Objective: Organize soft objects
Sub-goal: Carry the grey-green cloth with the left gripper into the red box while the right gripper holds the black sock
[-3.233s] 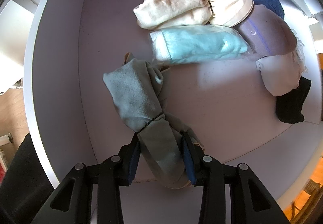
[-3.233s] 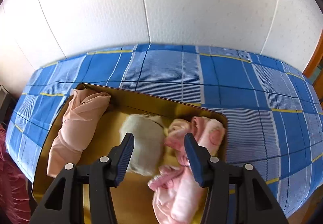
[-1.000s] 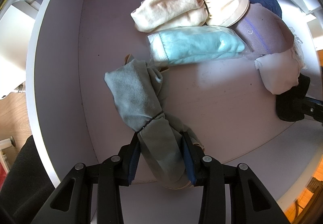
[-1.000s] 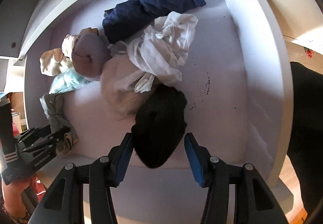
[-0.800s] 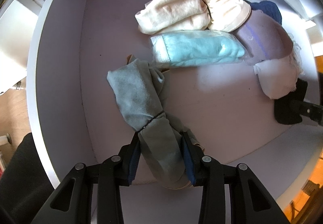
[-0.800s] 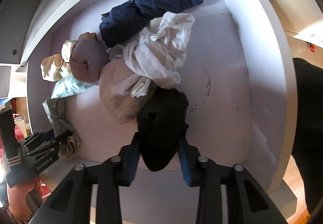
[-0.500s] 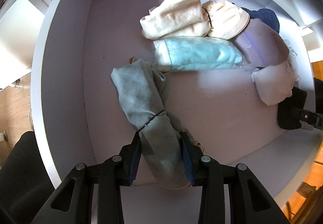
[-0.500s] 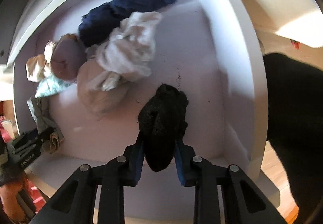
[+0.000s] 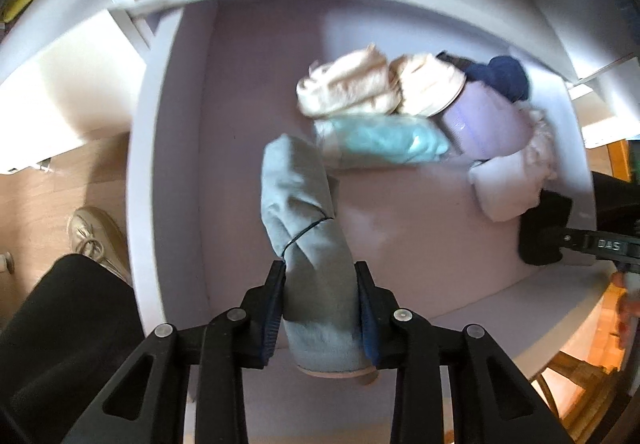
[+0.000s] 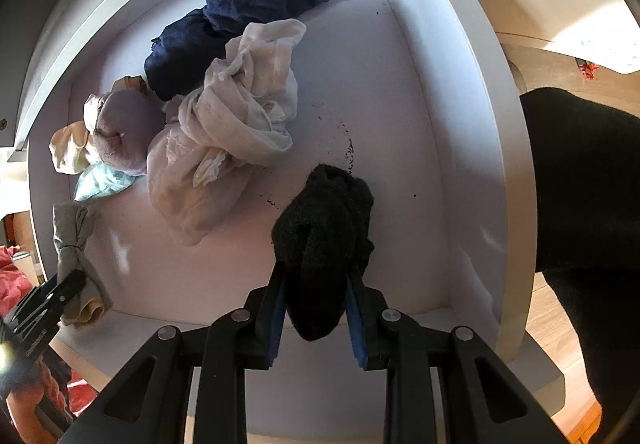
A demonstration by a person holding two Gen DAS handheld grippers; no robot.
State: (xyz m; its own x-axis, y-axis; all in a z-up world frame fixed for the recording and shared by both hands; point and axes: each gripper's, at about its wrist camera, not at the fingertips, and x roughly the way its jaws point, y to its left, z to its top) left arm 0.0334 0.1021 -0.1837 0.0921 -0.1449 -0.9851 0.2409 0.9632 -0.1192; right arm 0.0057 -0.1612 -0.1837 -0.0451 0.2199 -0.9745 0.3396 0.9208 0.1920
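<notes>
My left gripper [image 9: 320,276] is shut on a grey rolled cloth bundle [image 9: 308,240], tied with a dark band, and holds it lifted over the front left of a white drawer [image 9: 172,163]. The bundle also shows in the right wrist view [image 10: 74,244]. My right gripper [image 10: 316,284] is shut on a black sock bundle [image 10: 324,232] over the drawer's front right; the black bundle shows in the left wrist view [image 9: 544,232] too.
Inside the drawer lie a cream bundle [image 9: 348,87], a light blue packet [image 9: 380,139], a lilac roll [image 9: 488,123], a navy lace garment [image 10: 240,11] and a crumpled white cloth [image 10: 240,103]. A shoe [image 9: 92,236] stands on the wooden floor at left. A dark trouser leg [image 10: 588,183] is at right.
The left gripper has pulled back and lifted the grey bundle. The right gripper came from a tray on a bed, closed on the black sock bundle and drew it toward the drawer front.
</notes>
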